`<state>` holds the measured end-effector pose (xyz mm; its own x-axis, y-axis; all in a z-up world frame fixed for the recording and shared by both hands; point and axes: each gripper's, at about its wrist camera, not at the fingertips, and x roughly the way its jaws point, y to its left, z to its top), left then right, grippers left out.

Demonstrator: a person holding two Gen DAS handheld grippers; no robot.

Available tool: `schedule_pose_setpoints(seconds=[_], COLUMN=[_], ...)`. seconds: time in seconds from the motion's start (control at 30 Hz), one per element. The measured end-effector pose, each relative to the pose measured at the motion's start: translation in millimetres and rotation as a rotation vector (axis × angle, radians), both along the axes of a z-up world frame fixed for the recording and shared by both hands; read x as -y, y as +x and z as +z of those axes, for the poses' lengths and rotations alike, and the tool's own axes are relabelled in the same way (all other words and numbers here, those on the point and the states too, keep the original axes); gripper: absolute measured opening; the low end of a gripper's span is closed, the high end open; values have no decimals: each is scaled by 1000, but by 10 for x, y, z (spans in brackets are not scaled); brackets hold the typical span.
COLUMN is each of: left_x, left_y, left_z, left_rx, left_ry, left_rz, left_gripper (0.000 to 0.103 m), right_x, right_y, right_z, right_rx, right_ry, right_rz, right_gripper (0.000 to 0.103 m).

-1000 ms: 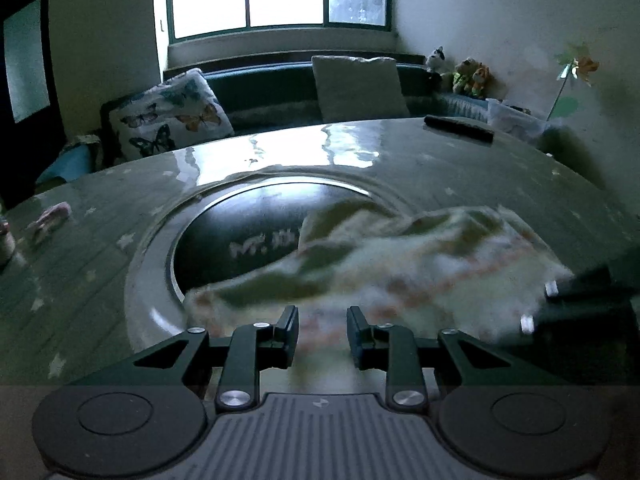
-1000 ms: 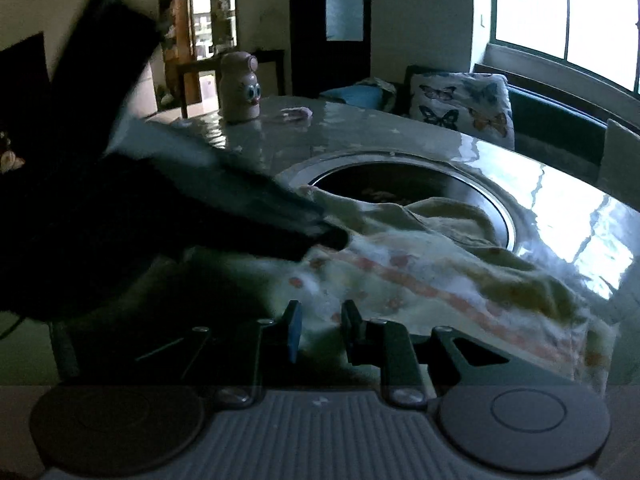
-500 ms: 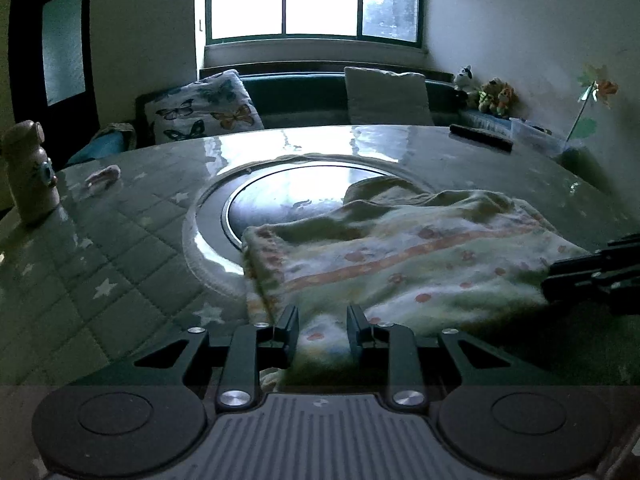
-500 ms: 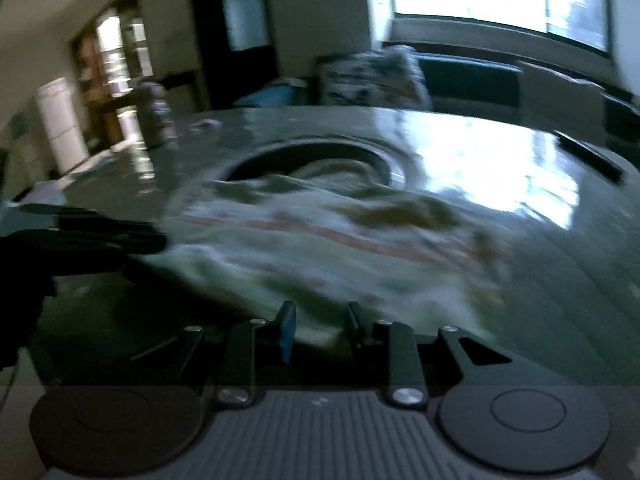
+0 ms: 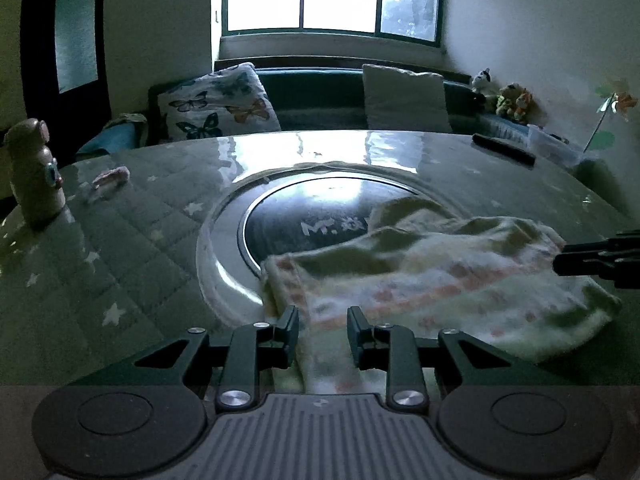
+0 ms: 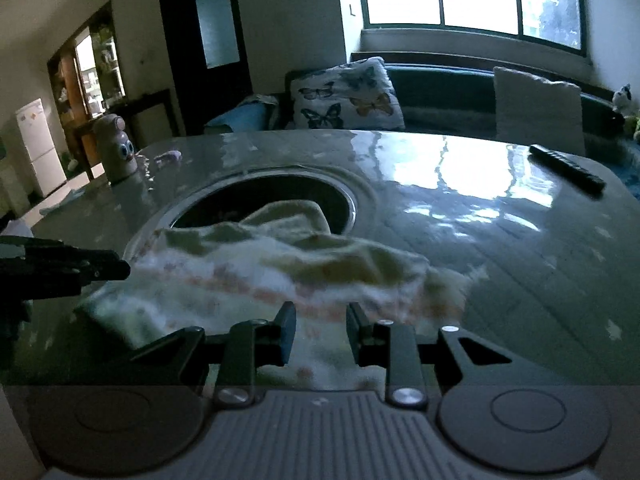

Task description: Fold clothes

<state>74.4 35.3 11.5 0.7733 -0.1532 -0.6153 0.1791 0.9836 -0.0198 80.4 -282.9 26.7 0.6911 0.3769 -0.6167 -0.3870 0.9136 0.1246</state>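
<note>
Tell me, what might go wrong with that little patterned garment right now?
The garment is bunched and partly draped over the round dark inset in the table, so a fold made now may come out crooked. The left gripper and right gripper both have cloth between open fingers; a pull could let it slip. A wide sweep might hit the remote.

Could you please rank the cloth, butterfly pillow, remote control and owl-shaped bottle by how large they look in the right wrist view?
1. cloth, nearest the camera, so nearness inflates it
2. butterfly pillow
3. remote control and owl-shaped bottle: too alike to rank
</note>
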Motion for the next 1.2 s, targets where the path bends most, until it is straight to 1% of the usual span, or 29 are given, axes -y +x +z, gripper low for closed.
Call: schedule_pose_setpoints(seconds=[0.13,0.43,0.7,0.73,0.77,0.83,0.87,0.9,0.93,0.97,1.0,1.03,1.07,1.13,1.2], left_x=[47,260,301,306,311,321,326,332,324,304,283,263,232,147,55], left_y=[201,642,718,727,737,756,765,775,764,732,700,668,633,555,479], left_z=[5,-53,-49,-49,-48,-47,-47,-46,-38,-21,-5,12,30,64,78], left_rx=[-16,-64,-66,-66,-66,-67,-67,-67,-65,-59,-53,-47,-43,-37,-33], left_ry=[4,-15,-4,-2,-1,2,3,5,5,6,6,6,5,0,-4], left_rz=[-4,-37,-19,-17,-15,-10,-8,-6,-2,4,10,16,25,50,75], left_gripper=[29,28,26,26,28,28,31,34,42,46,48,50,55,61,64], right_x=[-82,-117,-83,-89,-96,-119,-136,-153,-183,-222,-263,-308,-354,-446,-540], right_y=[290,660,749,736,723,682,655,626,587,542,495,445,395,298,216], right_z=[-82,-225,-268,-257,-245,-216,-198,-181,-162,-144,-126,-112,-97,-71,-75], right_rx=[-19,-35,-28,-23,-18,-9,-5,-1,4,11,17,24,31,45,52], right_ry=[-7,-35,-46,-49,-51,-51,-50,-48,-46,-50,-54,-59,-64,-72,-76], right_rz=[-9,-52,-69,-69,-69,-64,-59,-53,-41,-26,-11,8,26,61,89], right_gripper=[27,27,27,27,28,30,34,36,39,39,40,44,49,50,50])
